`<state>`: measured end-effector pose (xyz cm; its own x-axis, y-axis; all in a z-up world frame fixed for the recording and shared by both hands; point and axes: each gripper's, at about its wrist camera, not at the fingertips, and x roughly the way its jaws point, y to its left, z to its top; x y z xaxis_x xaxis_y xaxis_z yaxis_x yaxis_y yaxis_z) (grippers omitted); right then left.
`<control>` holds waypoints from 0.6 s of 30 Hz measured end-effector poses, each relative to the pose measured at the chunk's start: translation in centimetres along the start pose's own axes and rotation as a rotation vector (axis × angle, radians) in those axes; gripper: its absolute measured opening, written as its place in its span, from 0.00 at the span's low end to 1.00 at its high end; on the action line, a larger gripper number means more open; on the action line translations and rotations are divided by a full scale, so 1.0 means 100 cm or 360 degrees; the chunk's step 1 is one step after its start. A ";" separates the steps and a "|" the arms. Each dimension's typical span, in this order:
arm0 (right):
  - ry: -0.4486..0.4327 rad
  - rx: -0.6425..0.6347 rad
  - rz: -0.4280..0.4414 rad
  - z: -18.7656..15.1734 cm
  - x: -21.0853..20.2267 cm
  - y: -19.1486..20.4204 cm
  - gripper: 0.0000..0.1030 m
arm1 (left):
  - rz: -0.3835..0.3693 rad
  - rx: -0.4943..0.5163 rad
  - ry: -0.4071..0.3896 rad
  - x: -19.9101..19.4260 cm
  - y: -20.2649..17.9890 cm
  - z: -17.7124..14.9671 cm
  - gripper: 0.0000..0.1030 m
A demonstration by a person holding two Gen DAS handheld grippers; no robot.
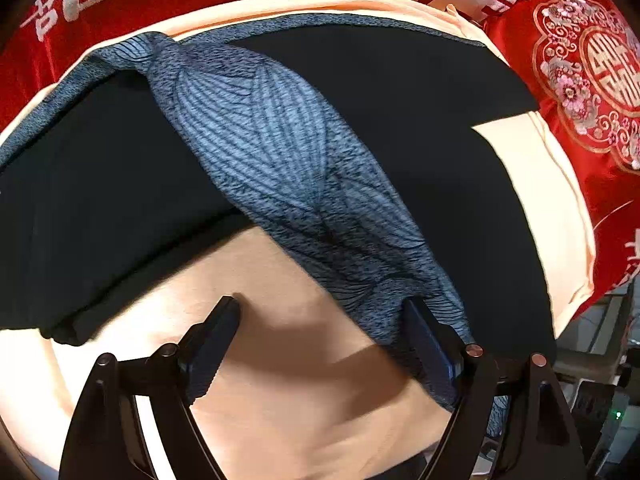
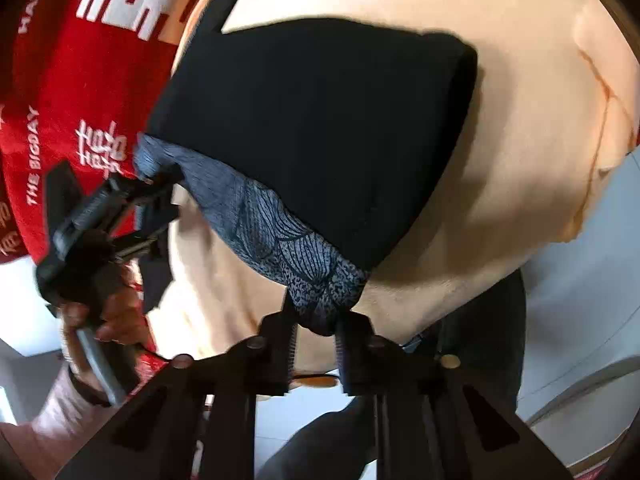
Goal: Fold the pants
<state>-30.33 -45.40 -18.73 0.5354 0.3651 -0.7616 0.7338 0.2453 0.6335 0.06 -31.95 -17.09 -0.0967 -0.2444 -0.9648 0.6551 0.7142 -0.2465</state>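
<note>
Right gripper (image 2: 316,330) clamped on pants (image 2: 320,128) waistband (image 2: 280,248) corner. Waistband runs toward 10 o'clock — left gripper (image 1: 320,324) spread, astride far end, unpinched.

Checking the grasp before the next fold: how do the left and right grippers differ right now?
The right gripper is shut on the blue patterned waistband; the left gripper stands open, one finger against that waistband, nothing pinched. The right gripper sits at the waistband's near corner, the left gripper at the other end. Both hang over the cream bedsheet beside the black pants.
</note>
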 end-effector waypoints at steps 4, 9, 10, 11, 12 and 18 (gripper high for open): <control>-0.0009 -0.0125 0.0041 0.017 -0.028 0.031 0.10 | -0.0128 -0.0032 0.0060 0.002 -0.012 0.009 0.22; -0.0131 -0.0377 0.0061 0.071 -0.072 0.086 0.09 | -0.0192 -0.0097 -0.0006 -0.019 -0.023 0.029 0.22; -0.0163 -0.0426 0.0055 0.088 -0.081 0.097 0.09 | -0.0200 -0.0104 -0.0044 -0.027 -0.027 0.038 0.22; -0.0195 -0.0475 0.0037 0.106 -0.088 0.107 0.09 | -0.0203 -0.0108 -0.0068 -0.032 -0.029 0.045 0.22; -0.0223 -0.0530 0.0005 0.125 -0.094 0.118 0.09 | -0.0209 -0.0111 -0.0100 -0.038 -0.031 0.057 0.22; -0.0339 -0.0831 -0.0188 0.241 -0.102 0.172 0.06 | -0.0086 -0.0095 -0.0304 -0.065 -0.029 0.129 0.22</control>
<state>-13.04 -66.52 -3.35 0.5744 0.1326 -0.8078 0.5188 0.7043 0.4846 8.41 -40.89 -8.93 0.0167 -0.3994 -0.9166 0.6068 0.7327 -0.3082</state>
